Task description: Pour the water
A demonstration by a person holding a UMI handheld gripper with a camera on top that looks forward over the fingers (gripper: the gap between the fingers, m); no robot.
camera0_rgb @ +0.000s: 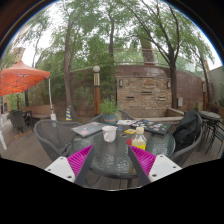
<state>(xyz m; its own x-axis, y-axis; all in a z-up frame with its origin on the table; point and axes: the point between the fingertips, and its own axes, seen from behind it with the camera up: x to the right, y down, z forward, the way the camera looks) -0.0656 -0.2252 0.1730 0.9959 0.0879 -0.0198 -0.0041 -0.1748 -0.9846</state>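
Observation:
A white cup (109,133) stands on a round glass patio table (100,158), beyond my fingers and about midway between them. To its right, a clear bottle with a yellow label (139,139) stands just above the right pink pad. My gripper (112,161) hovers over the near part of the table, open wide, with nothing between its fingers (79,161).
Metal mesh chairs (52,137) ring the table, one at the left and one at the right. Books or papers (88,128) lie on the far side of the table. A dark bag (187,130) sits at the right. A brick wall (143,92), trees and a red umbrella (20,78) stand behind.

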